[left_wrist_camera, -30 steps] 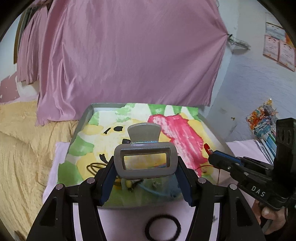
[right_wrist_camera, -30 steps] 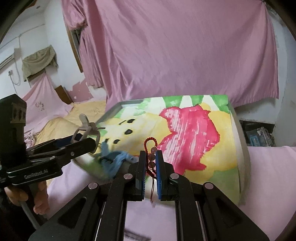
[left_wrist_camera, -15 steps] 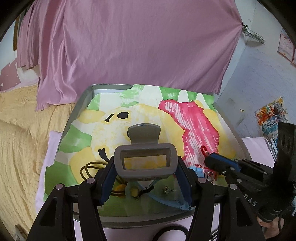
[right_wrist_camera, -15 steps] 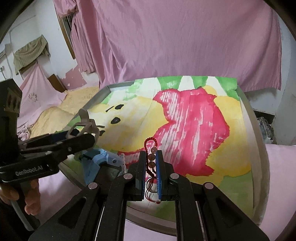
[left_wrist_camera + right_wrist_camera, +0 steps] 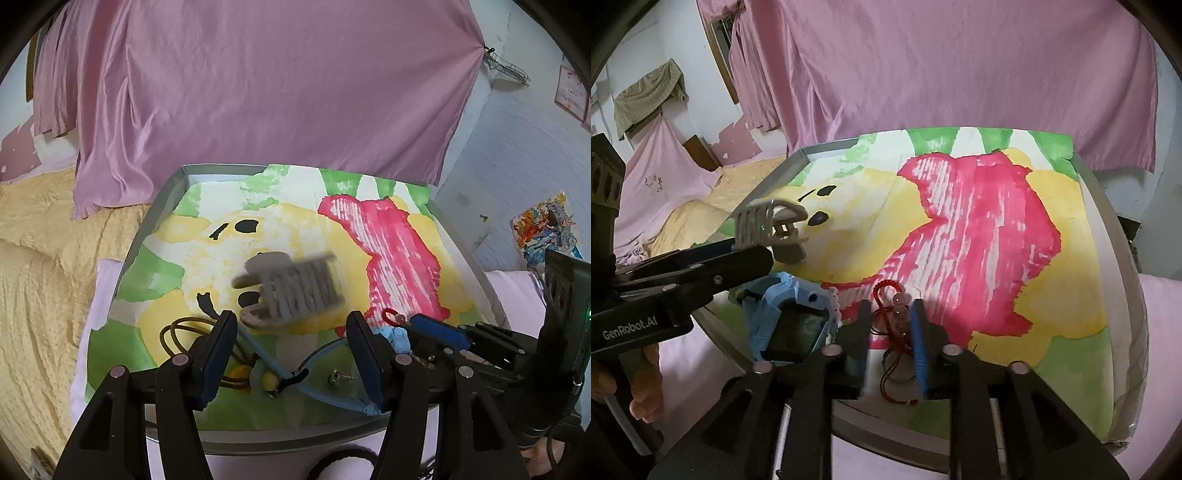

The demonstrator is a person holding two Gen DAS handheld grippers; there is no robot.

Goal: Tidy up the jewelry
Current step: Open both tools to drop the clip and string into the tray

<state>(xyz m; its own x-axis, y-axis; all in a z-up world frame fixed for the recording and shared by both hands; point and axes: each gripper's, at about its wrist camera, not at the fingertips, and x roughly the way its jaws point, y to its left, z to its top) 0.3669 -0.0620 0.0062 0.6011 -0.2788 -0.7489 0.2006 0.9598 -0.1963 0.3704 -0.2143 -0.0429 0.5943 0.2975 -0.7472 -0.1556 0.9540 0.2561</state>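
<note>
A grey claw hair clip [image 5: 291,291] is blurred in mid-air just beyond my open left gripper [image 5: 291,347], over the painted tray [image 5: 162,199]. It also shows in the right wrist view [image 5: 768,229] above the left gripper's fingers [image 5: 713,266]. My right gripper [image 5: 890,328] is open, with a red cord bead bracelet [image 5: 899,314] lying loose between its fingers on the tray [image 5: 1123,280]. A blue child's watch [image 5: 790,325] lies at the tray's near edge.
Brown hair ties [image 5: 181,332], a small yellow bead piece [image 5: 269,380] and a small earring [image 5: 336,376] lie in the tray. A black hair tie [image 5: 347,461] sits on the pink cloth in front. A yellow bedspread [image 5: 40,280] lies left; pink curtain [image 5: 258,92] behind.
My left gripper has opened and the grey clip has left its fingers, tumbling over the tray. My right gripper has opened, and the red bracelet now rests loose on the tray.
</note>
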